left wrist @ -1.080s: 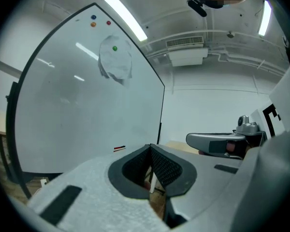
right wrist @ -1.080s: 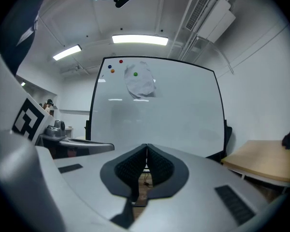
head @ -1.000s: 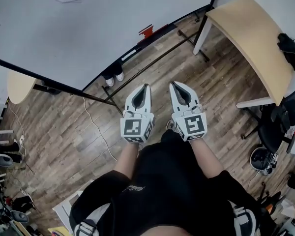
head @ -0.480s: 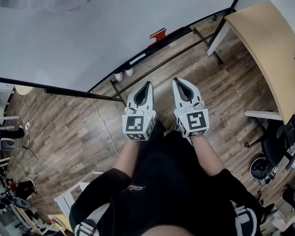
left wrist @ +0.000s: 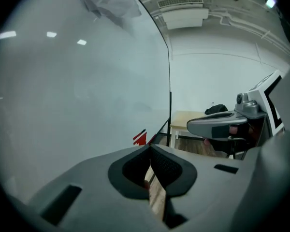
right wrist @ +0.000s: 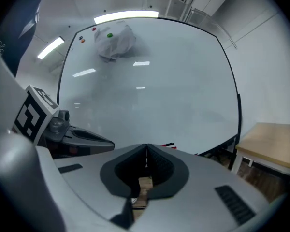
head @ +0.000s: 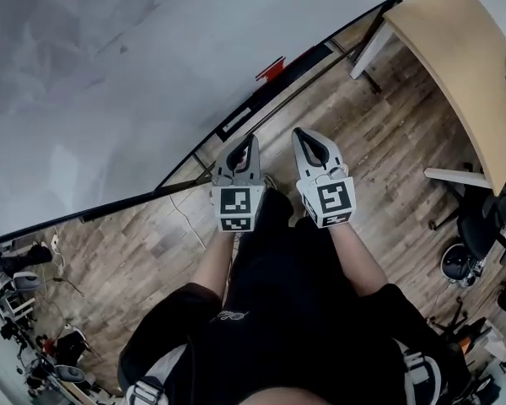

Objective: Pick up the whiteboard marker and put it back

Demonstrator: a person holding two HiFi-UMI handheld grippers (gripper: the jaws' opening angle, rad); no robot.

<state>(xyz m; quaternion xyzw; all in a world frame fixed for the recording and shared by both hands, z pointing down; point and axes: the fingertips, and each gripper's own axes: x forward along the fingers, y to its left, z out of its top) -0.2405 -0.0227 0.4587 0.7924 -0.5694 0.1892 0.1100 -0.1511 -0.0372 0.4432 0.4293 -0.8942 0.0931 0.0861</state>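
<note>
Nothing is done yet: our left gripper and right gripper are both closed and empty, facing the whiteboard. We cannot pick out the marker; a small red object sits at its lower edge.

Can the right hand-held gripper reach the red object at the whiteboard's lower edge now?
Probably yes: nothing stands between the right hand-held gripper and the red object, but its shut jaws would have to open first.
</note>
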